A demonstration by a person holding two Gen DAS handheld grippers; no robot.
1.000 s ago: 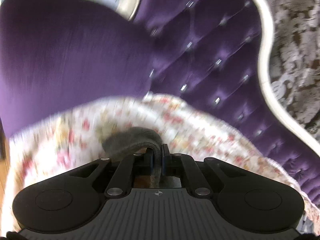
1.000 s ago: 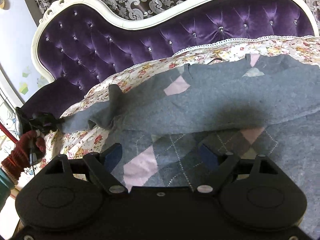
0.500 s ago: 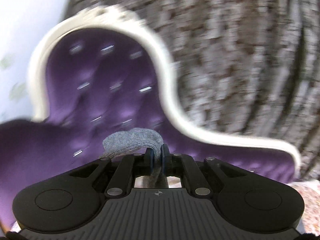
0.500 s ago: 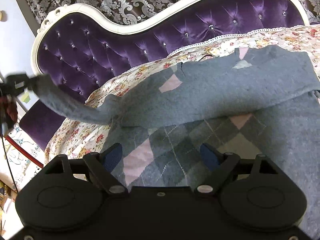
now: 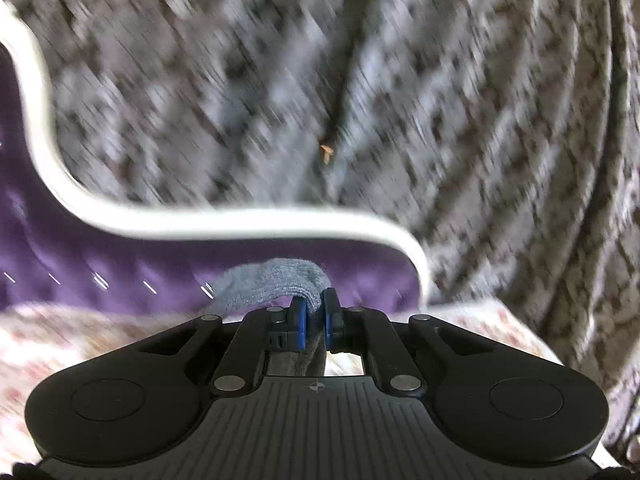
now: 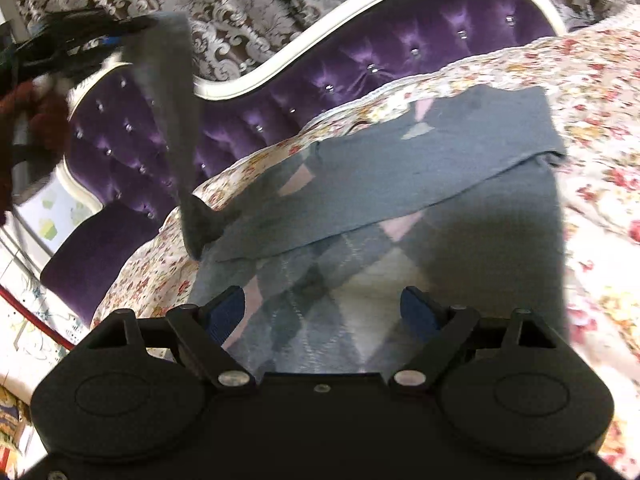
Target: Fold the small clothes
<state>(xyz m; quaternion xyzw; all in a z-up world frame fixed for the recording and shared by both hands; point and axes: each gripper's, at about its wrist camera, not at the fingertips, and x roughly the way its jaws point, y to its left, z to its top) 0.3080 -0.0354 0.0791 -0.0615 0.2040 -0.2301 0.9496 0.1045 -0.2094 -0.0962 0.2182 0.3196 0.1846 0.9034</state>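
Note:
A grey argyle sweater [image 6: 420, 184] with pink and pale diamonds lies on a floral cover [image 6: 592, 128] on a purple sofa. Its upper part is folded down over the body. My left gripper [image 5: 315, 312] is shut on the sleeve's grey cuff [image 5: 276, 284]. In the right wrist view that sleeve [image 6: 176, 120] hangs stretched high above the sofa's left end, with the left gripper [image 6: 92, 38] at its top. My right gripper [image 6: 322, 312] is open and empty, low over the sweater's front hem area.
The purple tufted sofa back [image 6: 360, 64] with a white curved frame [image 5: 240, 220] runs behind. A patterned grey curtain [image 5: 400, 80] hangs behind the sofa. A purple armrest [image 6: 92, 248] is at the left, with a red cord [image 6: 36, 320] and clutter beyond.
My left gripper has lifted the sleeve from the sofa's left end to high above it and swung rightward. My right gripper stays open over the sweater and has tilted slightly.

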